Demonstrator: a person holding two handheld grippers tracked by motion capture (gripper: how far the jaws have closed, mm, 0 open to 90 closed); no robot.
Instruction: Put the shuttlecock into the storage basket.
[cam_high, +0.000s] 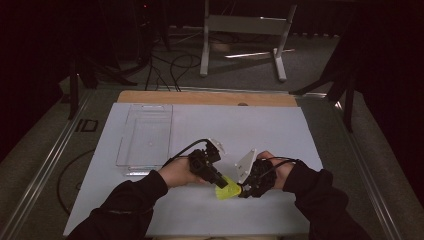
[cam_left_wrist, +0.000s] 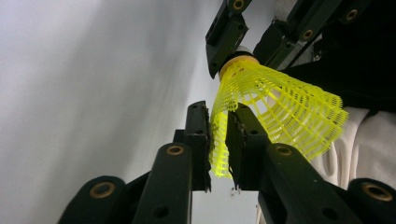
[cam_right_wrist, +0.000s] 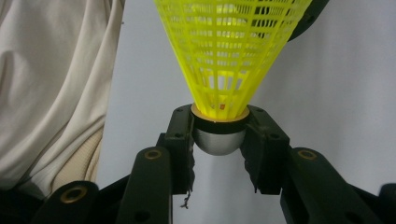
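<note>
I've got the yellow shuttlecock (cam_high: 226, 191) just above the tabletop (cam_high: 260, 130): right gripper (cam_right_wrist: 219, 140) clamps the cork so it can't spin, left gripper (cam_left_wrist: 218, 140) pinches the skirt edge.

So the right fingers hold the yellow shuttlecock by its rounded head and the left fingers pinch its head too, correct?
Not quite. In the left gripper view the left gripper pinches the shuttlecock by its mesh skirt's rim, not its head. The right gripper does hold the head.
</note>
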